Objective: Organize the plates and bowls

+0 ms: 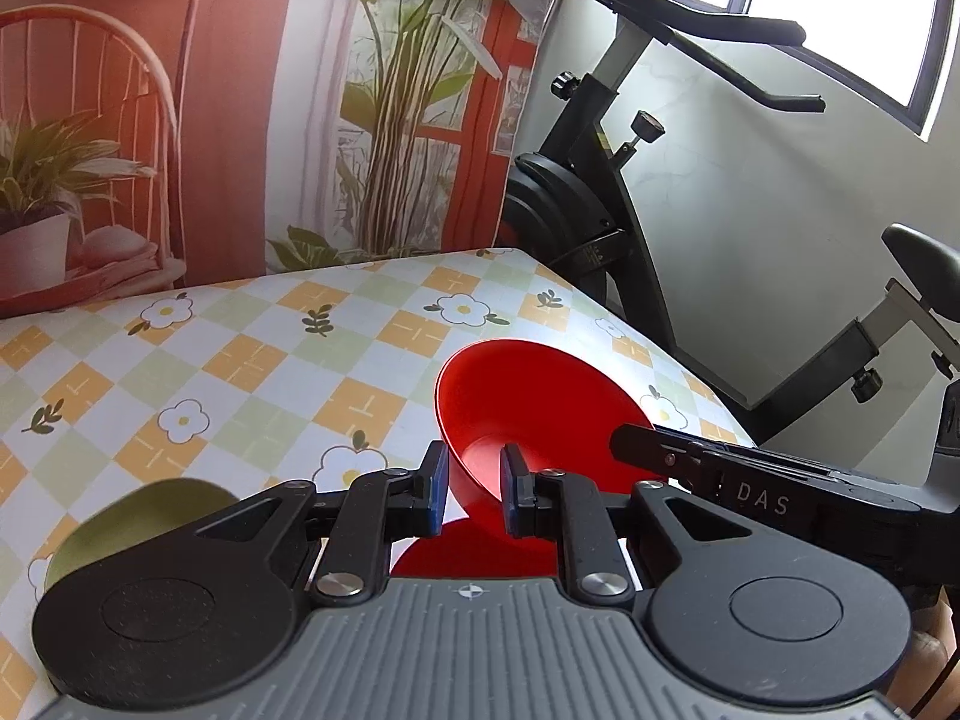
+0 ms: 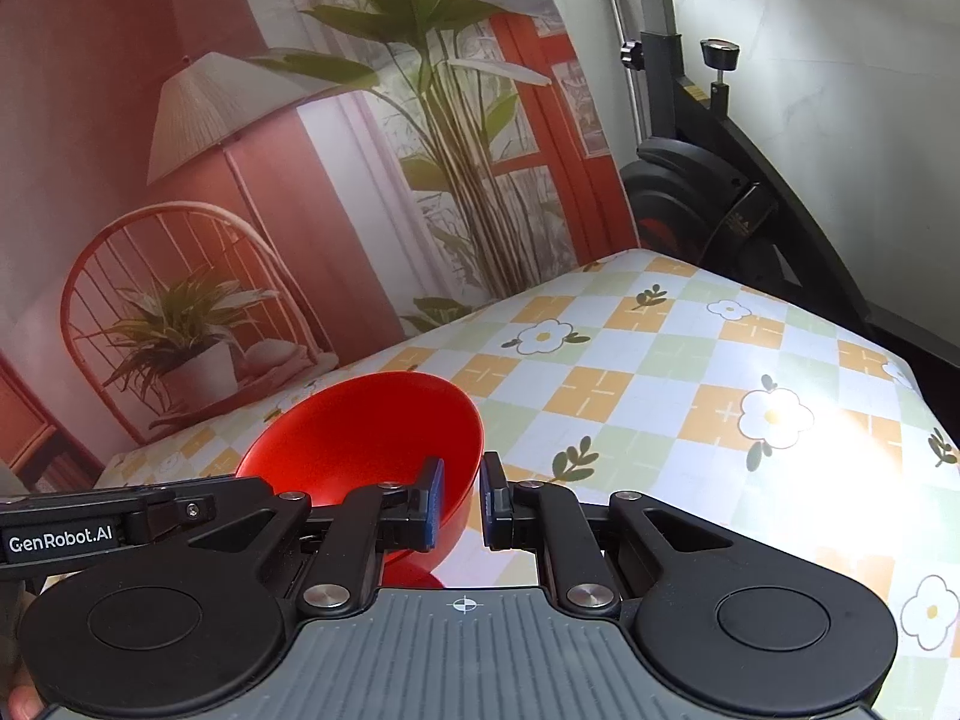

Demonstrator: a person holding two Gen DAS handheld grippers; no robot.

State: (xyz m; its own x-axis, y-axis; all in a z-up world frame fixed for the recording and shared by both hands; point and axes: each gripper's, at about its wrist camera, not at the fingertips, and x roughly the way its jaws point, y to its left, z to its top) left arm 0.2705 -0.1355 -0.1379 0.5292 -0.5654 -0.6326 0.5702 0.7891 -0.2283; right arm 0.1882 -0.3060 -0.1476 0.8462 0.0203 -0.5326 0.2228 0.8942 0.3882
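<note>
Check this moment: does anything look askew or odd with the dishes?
Yes. The red bowl is tilted steeply, its opening facing sideways, with both the left claw and the right claw straddling its rim at once. A red dish lies beneath it. Nothing spilled or damaged.

Bright window point(image 1: 840, 6) daylight, glare on tablecloth point(image 2: 852, 420), fisheye-bent edges.

A home: exercise bike point(image 1: 630, 180) beside flowered tablecloth point(image 1: 240, 360).
</note>
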